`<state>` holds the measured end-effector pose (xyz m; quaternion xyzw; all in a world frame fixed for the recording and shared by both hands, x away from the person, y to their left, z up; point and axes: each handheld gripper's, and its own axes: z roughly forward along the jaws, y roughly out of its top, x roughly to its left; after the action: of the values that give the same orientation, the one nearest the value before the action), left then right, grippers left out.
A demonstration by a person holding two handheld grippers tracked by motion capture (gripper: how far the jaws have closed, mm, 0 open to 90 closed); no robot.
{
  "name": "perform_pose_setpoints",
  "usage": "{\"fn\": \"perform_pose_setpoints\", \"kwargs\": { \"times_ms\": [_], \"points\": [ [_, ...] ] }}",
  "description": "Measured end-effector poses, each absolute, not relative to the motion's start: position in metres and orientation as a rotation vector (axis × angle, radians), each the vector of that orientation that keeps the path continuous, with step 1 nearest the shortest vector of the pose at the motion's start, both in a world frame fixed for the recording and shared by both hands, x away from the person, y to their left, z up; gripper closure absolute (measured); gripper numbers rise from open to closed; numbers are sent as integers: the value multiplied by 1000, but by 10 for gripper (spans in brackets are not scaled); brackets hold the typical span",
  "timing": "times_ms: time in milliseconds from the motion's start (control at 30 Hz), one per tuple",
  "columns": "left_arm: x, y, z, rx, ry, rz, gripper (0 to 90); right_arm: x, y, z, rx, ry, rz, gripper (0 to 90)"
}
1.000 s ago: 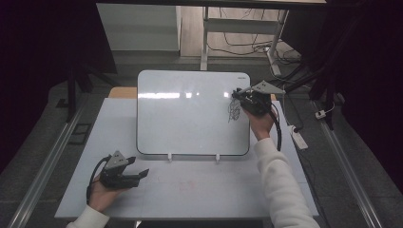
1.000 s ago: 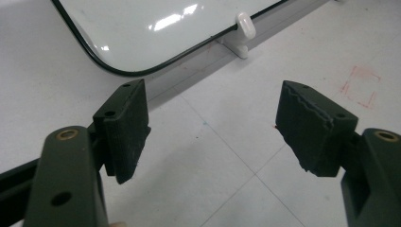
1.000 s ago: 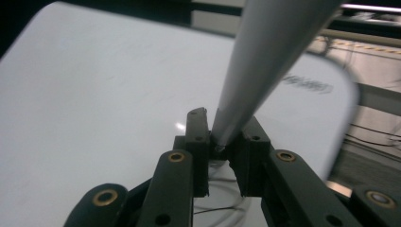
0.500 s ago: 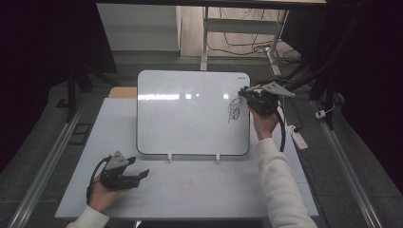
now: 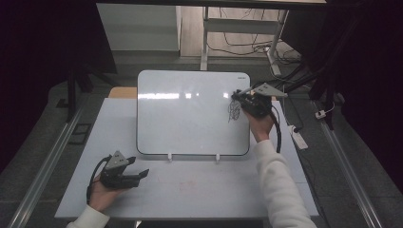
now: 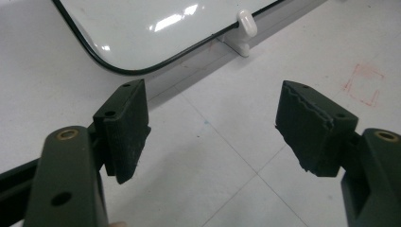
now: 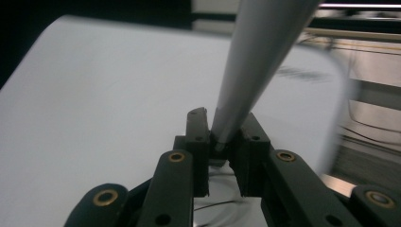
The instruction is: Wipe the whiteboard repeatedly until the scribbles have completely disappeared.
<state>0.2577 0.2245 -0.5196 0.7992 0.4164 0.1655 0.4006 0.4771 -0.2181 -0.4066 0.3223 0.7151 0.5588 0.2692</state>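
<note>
A white whiteboard (image 5: 190, 114) stands propped on the pale table (image 5: 214, 190), carrying a dark scribble (image 5: 234, 110) near its right edge. My right gripper (image 5: 240, 99) hovers at that scribble, shut on a grey-white marker. In the right gripper view the marker (image 7: 255, 56) rises from between the closed jaws (image 7: 222, 132) over the board (image 7: 94, 94). My left gripper (image 5: 142, 175) rests low on the table at front left, open with nothing in it. The left gripper view shows its wide-apart jaws (image 6: 213, 123) above bare table, with the board's corner (image 6: 156, 28) beyond.
Two white clips (image 5: 169, 156) hold the board's front edge; one clip (image 6: 247, 23) is close ahead of the left gripper. A faint red square mark (image 6: 364, 82) lies on the table. A white power strip (image 5: 298, 137) and cables sit off the table's right side.
The right gripper shifted slightly at the board's right edge and its grey plate swung round. The left gripper has stayed put.
</note>
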Motion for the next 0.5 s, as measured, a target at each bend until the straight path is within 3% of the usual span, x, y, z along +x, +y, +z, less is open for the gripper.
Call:
{"fn": "perform_pose_setpoints", "kwargs": {
  "times_ms": [100,233,400,500],
  "points": [
    [257,224,-519,2018,1047,420,271,480,-224,-407,941,1877,1553,776],
    [259,225,-520,2020,1061,416,271,471,-201,-412,762,2018,1455,776],
    [258,225,-520,2014,1056,419,271,481,-225,-406,955,1835,1548,776],
    [260,226,-521,2017,1063,412,271,472,-210,-413,820,1988,1507,776]
  ]
}}
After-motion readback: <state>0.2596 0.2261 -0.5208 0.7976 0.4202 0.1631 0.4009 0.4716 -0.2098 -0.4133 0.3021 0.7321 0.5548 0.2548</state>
